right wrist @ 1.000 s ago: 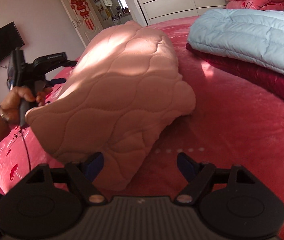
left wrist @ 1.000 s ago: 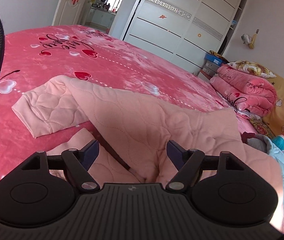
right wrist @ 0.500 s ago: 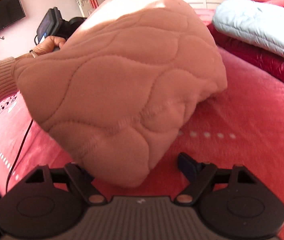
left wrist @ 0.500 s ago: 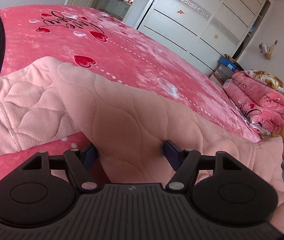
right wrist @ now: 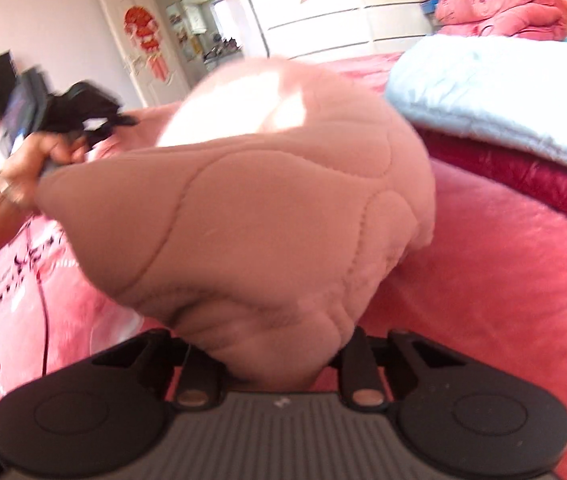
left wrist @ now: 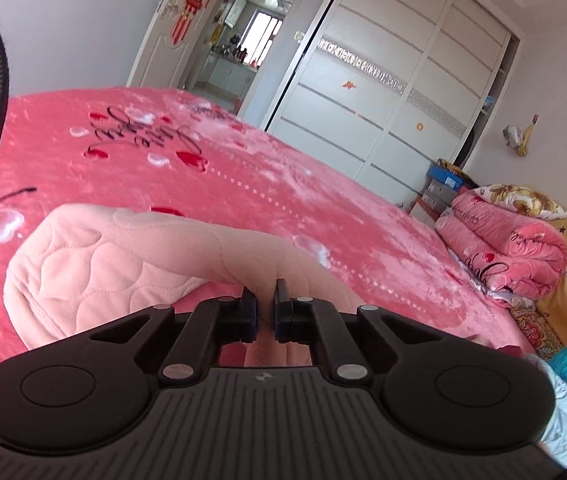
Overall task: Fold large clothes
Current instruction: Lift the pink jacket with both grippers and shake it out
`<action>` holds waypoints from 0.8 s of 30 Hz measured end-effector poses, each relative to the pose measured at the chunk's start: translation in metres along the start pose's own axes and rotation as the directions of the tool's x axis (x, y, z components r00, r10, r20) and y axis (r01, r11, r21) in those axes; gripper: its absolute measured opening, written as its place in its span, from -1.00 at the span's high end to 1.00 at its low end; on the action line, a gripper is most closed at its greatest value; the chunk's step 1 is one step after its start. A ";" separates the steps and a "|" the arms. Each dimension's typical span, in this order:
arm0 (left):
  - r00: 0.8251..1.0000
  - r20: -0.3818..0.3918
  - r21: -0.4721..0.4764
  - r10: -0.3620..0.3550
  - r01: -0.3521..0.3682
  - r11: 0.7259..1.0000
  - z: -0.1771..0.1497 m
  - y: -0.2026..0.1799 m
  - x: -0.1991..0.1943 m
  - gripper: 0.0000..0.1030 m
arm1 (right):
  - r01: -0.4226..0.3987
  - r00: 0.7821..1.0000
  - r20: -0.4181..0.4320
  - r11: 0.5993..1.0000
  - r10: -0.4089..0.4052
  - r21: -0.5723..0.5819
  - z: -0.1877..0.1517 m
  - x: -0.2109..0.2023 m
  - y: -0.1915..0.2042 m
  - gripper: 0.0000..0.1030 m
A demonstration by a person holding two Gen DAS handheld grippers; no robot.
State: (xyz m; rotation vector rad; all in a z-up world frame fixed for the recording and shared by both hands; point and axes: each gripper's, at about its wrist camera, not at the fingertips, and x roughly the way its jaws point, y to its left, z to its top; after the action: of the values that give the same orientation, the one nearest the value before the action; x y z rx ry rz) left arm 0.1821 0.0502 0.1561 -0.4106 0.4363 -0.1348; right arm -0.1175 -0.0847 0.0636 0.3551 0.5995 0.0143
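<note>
A pale pink quilted garment [left wrist: 131, 264] lies bunched on the pink bed. My left gripper [left wrist: 265, 310] is shut on a fold of it, fabric pinched between the pads. In the right wrist view the same garment [right wrist: 275, 216] bulges up close to the camera and hides the fingertips of my right gripper [right wrist: 279, 364], whose arms have drawn in around the cloth's lower edge. The left hand-held gripper [right wrist: 63, 112] shows at the far left, gripped by a hand.
A pink blanket [left wrist: 243, 168] with hearts and script covers the bed. A light blue quilt [right wrist: 503, 92] lies on the right. Rolled pink quilts [left wrist: 503, 248] sit by the wall. White wardrobe doors [left wrist: 395, 92] stand behind.
Both grippers were open a second ago. The left has closed on a fold of the garment. The right has moved in and closed around the garment's edge, lifting the cloth.
</note>
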 end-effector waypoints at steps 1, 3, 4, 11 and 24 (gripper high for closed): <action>1.000 0.019 0.000 -0.009 0.009 1.000 0.006 0.001 -0.014 0.90 | 0.011 1.000 0.026 1.000 -0.011 0.001 0.005 -0.008 -0.001 0.68; 0.998 0.052 0.010 -0.026 0.025 1.000 0.017 0.002 -0.041 0.90 | 0.033 0.997 0.067 0.999 -0.033 -0.002 0.013 -0.022 -0.001 0.70; 0.997 0.069 0.022 -0.030 0.028 0.999 0.021 0.003 -0.056 0.90 | 0.043 0.995 0.088 0.999 -0.044 0.007 0.018 -0.030 -0.002 0.71; 0.983 0.167 0.084 -0.072 0.059 0.995 0.036 0.013 -0.145 0.90 | 0.114 0.956 0.273 0.993 -0.110 0.002 0.055 -0.088 -0.007 0.74; 0.910 0.384 0.174 -0.154 0.093 0.980 0.047 0.004 -0.284 0.89 | 0.107 0.819 0.573 0.989 -0.027 -0.106 0.104 -0.204 0.022 0.75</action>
State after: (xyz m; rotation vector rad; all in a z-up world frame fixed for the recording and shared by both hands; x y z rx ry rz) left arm -0.0523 0.1313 0.3019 -0.3042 -0.0024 -0.2025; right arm -0.2263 -0.1212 0.2625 0.1895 0.0083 -0.1178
